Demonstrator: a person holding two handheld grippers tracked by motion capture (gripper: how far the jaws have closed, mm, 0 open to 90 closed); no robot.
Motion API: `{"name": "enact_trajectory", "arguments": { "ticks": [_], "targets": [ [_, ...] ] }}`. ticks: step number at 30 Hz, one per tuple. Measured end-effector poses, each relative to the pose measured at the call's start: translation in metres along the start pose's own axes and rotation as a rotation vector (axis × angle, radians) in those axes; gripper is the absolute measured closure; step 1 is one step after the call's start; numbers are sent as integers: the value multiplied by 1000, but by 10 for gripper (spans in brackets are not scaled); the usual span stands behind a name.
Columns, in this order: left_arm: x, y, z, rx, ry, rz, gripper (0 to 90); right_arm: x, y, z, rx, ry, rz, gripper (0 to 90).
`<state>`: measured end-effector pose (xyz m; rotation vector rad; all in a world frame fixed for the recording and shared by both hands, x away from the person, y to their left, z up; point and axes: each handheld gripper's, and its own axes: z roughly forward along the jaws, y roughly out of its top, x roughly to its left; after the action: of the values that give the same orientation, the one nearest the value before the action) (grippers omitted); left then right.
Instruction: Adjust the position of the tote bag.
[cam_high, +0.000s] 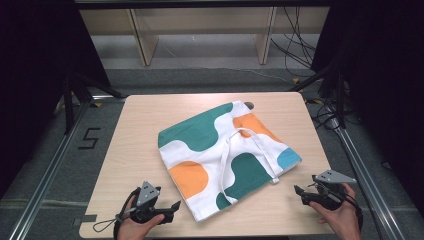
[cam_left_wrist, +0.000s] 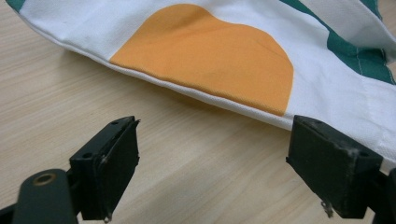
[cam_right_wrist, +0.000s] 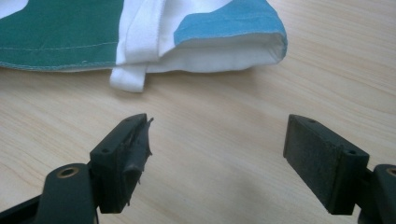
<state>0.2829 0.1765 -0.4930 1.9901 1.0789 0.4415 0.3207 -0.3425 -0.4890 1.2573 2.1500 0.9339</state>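
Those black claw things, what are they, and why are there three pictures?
A person holds a hand-held gripper in each hand: the left hand-held gripper and the right hand-held gripper. Each has two jaws that pinch like tongs. The high view looks down from above the wooden table. The other two come from little cameras riding on each gripper, looking along its jaws. On the table lies a folded cloth bag, white with green, orange and blue shapes. Both grippers are open and hold nothing; each faces an edge of the bag.

The person's forearms are cut off by the high view's bottom edge; the bag (cam_left_wrist: 233, 60) overruns both gripper views' top edges.
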Motion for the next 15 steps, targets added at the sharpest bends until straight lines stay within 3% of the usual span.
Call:
{"name": "enact_trajectory", "arguments": {
  "ticks": [3,5,6,8,9,11,12,15],
  "targets": [
    [-2,1,0,-3,-2,-7,156,0,0,-1,14,12,30,234],
    [-5,0,2,-28,-5,-26,158,-2,0,0,-2,-8,1,234],
    [-4,1,0,-9,-3,-5,158,-3,-1,0,0,-10,-1,234],
    [-6,1,1,-24,-7,0,156,-2,0,-1,16,-6,23,234],
    [-9,1,1,-23,-9,-32,156,-2,0,-2,17,-8,23,235],
    [-13,1,1,-23,-10,-20,156,-2,0,-1,20,9,46,235],
    [-14,1,1,-13,-16,1,154,-3,0,-2,25,3,44,235],
    [-23,1,3,-12,-29,12,153,-6,-2,0,10,-13,16,235]
  ]
}}
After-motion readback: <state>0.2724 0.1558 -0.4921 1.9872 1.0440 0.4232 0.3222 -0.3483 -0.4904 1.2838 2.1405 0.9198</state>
